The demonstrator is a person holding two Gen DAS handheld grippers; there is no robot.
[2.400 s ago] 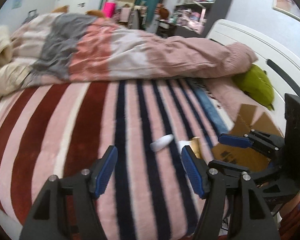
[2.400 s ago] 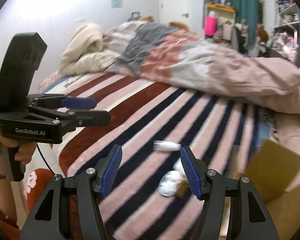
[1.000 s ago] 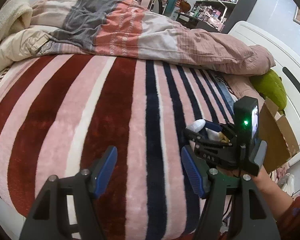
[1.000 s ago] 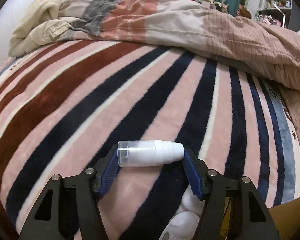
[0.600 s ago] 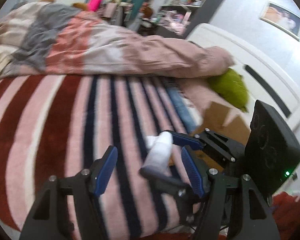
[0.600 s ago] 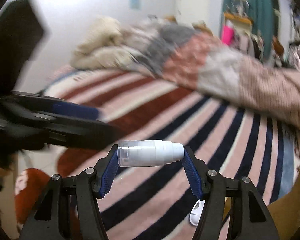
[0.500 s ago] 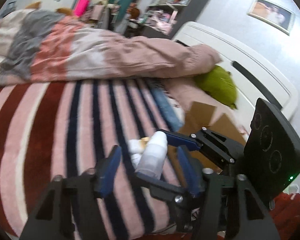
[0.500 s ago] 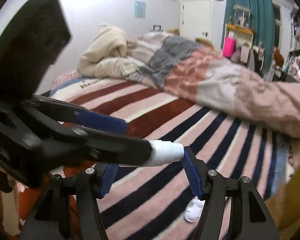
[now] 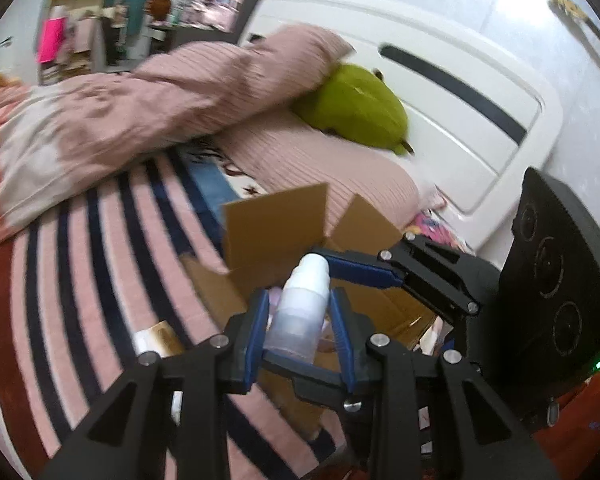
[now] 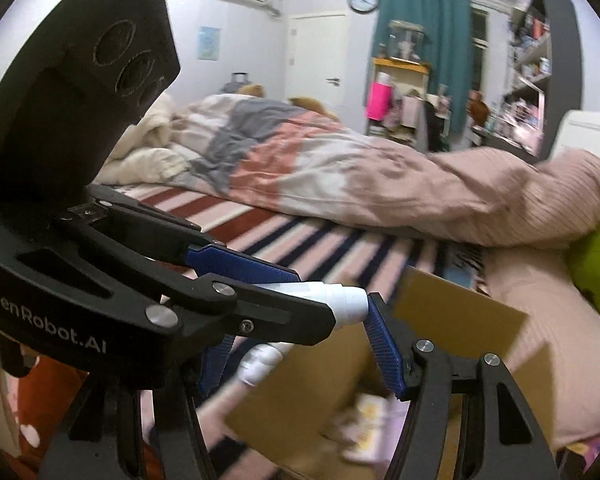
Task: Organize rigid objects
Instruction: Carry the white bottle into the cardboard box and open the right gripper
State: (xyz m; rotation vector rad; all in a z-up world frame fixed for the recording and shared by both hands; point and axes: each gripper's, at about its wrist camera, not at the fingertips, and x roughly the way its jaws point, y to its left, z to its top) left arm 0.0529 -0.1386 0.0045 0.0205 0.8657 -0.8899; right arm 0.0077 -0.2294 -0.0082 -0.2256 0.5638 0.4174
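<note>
Closing left gripper [image 9: 300, 330] around bottle [image 9: 302, 304]

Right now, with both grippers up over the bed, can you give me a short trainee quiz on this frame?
1. True or false: the pump bottle lies on the striped blanket.
2. The right gripper holds the bottle: A) across its middle, B) end to end, C) not at all.
3. What stands open just beyond the bottle in the left wrist view?

Key:
1. False. It is up off the blanket, and the left gripper has just been closing its jaws around the clear end.
2. B.
3. The cardboard box.
</note>
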